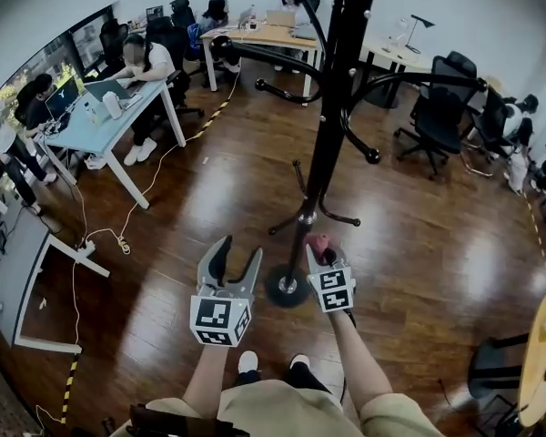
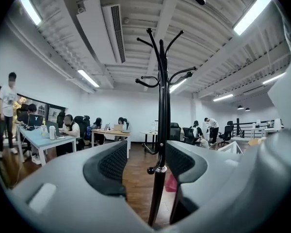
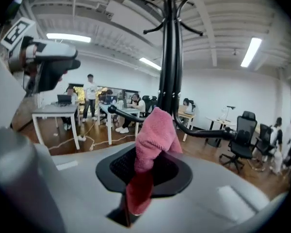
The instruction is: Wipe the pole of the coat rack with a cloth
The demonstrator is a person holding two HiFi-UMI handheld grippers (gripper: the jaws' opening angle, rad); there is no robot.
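I hold a gripper in each hand and look steeply down at a black coat rack (image 1: 330, 107) standing on a glossy wooden floor (image 1: 419, 244). Its thin pole (image 1: 320, 167) rises from a round base (image 1: 286, 286) just ahead of my white shoes (image 1: 247, 361), and curved hooks branch off higher up. My right gripper (image 1: 324, 249) is clenched on a pink cloth (image 3: 153, 139); the fabric is bunched between the jaws and pokes out beyond their tips. From above, the cloth sits low and just beside the bottom stretch of the pole, right of it, but I cannot tell whether it touches. My left gripper (image 1: 237, 254) has its jaws spread apart and grips nothing. It hangs to the left of the base, and in its own view the pole lines up in the gap between the jaws without contact. Behind the rack, people sit at light desks (image 1: 118, 107) with laptops, and black office chairs (image 1: 437, 107) stand on the right.
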